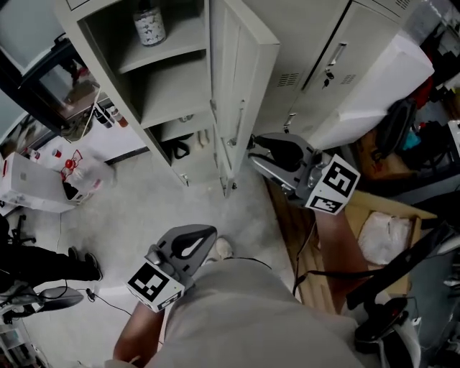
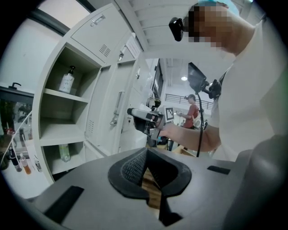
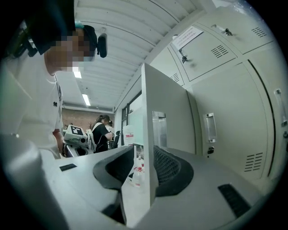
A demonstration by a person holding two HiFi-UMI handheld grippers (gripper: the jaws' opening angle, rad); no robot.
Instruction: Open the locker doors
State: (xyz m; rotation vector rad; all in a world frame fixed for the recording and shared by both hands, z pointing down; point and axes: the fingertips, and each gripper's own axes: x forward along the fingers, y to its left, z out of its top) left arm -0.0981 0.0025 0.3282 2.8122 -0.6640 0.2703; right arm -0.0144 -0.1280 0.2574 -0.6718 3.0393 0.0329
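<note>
A tall grey locker (image 1: 165, 86) stands open, its shelves showing. Its door (image 1: 241, 65) is swung out towards me. My right gripper (image 1: 253, 147) is at the door's free edge, below the handle. In the right gripper view the door's edge (image 3: 150, 134) runs up between the jaws of that gripper (image 3: 146, 155); the right pad lies against it and a gap shows on the left, so it is open. My left gripper (image 1: 210, 231) hangs lower, over the floor, away from the locker. In its own view the left gripper (image 2: 146, 152) is shut and holds nothing.
Closed locker doors (image 1: 323, 50) with handles stand to the right of the open one. A bottle (image 1: 149, 21) sits on the top shelf. A white box (image 1: 43, 183) lies on the floor at left, a cardboard box (image 1: 381, 230) at right. Another person (image 2: 192, 112) stands far back.
</note>
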